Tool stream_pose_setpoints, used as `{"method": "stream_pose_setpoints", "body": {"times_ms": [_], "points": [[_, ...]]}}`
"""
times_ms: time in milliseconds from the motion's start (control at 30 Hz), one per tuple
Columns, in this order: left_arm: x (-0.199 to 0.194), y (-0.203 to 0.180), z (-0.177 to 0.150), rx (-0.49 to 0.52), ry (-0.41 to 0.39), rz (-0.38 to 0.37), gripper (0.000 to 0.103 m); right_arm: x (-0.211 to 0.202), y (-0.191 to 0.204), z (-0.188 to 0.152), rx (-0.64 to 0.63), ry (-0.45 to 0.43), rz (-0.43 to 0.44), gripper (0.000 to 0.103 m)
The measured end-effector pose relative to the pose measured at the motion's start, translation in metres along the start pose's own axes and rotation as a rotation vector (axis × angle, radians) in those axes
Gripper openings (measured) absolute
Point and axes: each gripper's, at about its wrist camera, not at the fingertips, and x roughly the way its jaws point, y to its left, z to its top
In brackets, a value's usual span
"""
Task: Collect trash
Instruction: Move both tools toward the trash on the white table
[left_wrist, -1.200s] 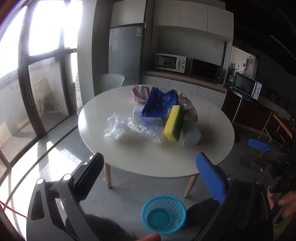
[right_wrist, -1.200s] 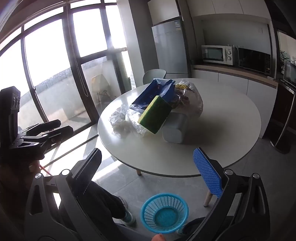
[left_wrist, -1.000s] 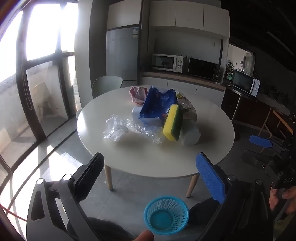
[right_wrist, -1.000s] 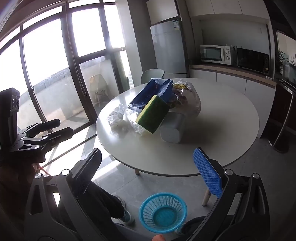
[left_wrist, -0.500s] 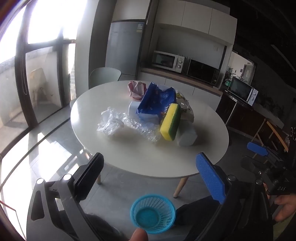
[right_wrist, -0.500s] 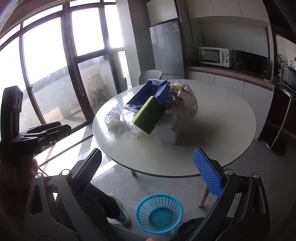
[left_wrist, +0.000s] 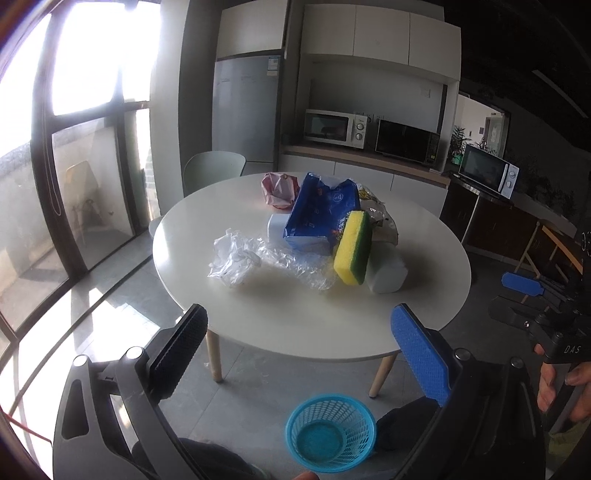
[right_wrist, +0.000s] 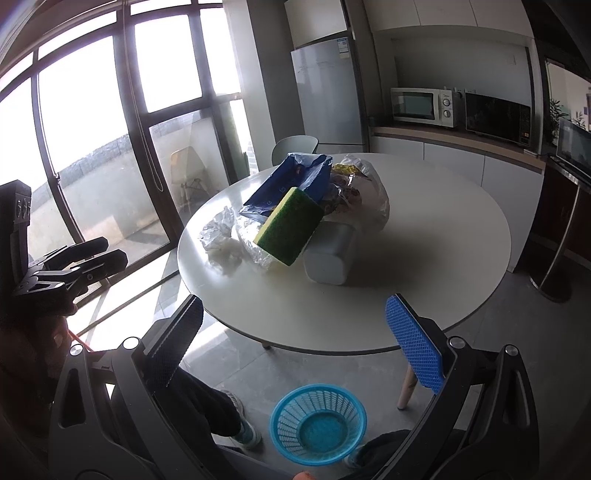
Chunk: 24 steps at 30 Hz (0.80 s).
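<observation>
A pile of trash lies on the round white table (left_wrist: 280, 317): crumpled clear plastic (left_wrist: 240, 258), a blue bag (left_wrist: 321, 218), a yellow-green sponge (left_wrist: 352, 247), a white container (left_wrist: 386, 271), a pink wrapper (left_wrist: 279, 188) and a clear bag (right_wrist: 364, 194). An empty blue basket (left_wrist: 330, 430) stands on the floor below, also in the right wrist view (right_wrist: 318, 422). My left gripper (left_wrist: 299, 350) is open and empty, short of the table edge. My right gripper (right_wrist: 295, 339) is open and empty, also short of the table. The sponge (right_wrist: 290, 230) leans on the container (right_wrist: 328, 258).
A pale green chair (left_wrist: 214, 168) stands behind the table. A fridge (left_wrist: 245, 110) and a counter with microwaves (left_wrist: 334, 127) line the back wall. Tall windows (right_wrist: 92, 110) are at the left. My legs and shoe (right_wrist: 240, 424) are beside the basket.
Both grippers have shifted a little relative to the table, and the basket appears further right in the left wrist view. Both stay open and empty.
</observation>
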Motion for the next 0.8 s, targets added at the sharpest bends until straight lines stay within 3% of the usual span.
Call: {"method": "stream_pose_setpoints", "body": {"times_ms": [800], "points": [[0.007, 0.01, -0.004, -0.027, 0.001, -0.041, 0.097, 0.014, 0.001, 0.005, -0.023, 0.011, -0.086, 0.095]]}}
